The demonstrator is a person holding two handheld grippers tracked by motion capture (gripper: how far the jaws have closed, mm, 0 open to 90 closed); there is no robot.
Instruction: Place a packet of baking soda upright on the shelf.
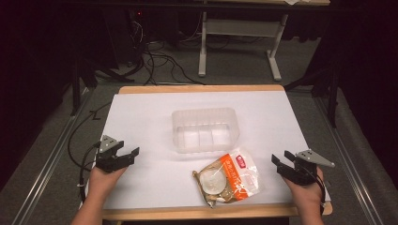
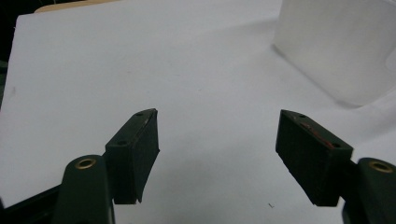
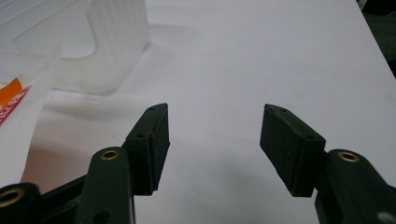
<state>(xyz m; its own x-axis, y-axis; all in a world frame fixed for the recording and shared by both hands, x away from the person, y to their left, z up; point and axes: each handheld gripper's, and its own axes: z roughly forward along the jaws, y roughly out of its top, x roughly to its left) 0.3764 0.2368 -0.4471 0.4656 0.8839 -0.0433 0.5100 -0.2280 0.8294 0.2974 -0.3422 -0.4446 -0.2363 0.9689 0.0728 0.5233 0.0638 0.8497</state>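
A clear plastic tub (image 1: 205,130) stands empty in the middle of the white table top (image 1: 155,117). Just in front of it lies a see-through snack bag (image 1: 227,177) with an orange label and a round pale item inside. My left gripper (image 1: 126,154) rests near the table's left front, open, nothing between its jaws; its own view has the tub (image 2: 341,46) at the upper right. My right gripper (image 1: 280,161) sits at the right front, open and empty, to the right of the bag. In its view the tub (image 3: 102,42) and the bag's edge (image 3: 14,100) lie at the left.
The table's wooden edge (image 1: 202,88) runs along the back and front. Beyond it are a white desk frame (image 1: 237,33) and cables on the dark floor (image 1: 155,65). Dark stands flank both sides of the table.
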